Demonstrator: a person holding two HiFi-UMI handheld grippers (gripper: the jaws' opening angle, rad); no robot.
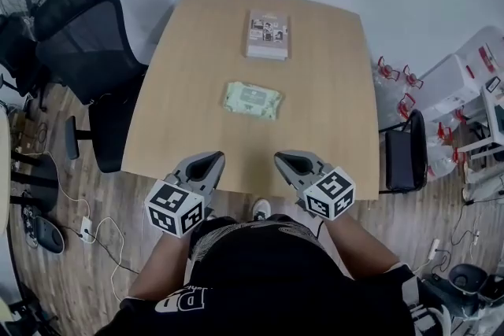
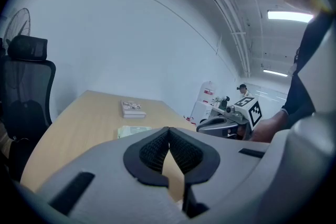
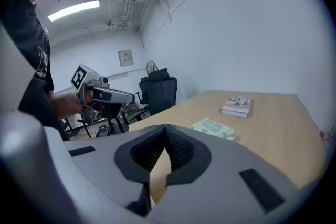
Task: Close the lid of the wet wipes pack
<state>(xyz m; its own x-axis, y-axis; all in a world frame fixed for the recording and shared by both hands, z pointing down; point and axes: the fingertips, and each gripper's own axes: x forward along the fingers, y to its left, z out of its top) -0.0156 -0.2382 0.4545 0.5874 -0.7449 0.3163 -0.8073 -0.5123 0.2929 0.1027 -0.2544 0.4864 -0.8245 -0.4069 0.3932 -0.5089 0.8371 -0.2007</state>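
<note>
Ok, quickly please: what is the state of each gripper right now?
Left gripper: closed, holding nothing.
Right gripper: closed, holding nothing.

Black tee [image 1: 268, 271], white print [image 1: 185, 300], grey L tongs [image 1: 211, 160], R tongs [image 1: 282, 160]

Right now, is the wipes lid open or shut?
Shut: the lid lies flat on the pack, no flap standing up.

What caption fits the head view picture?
Shut left gripper and shut right gripper hover at the table edge; wipes pack and book lie beyond.
</note>
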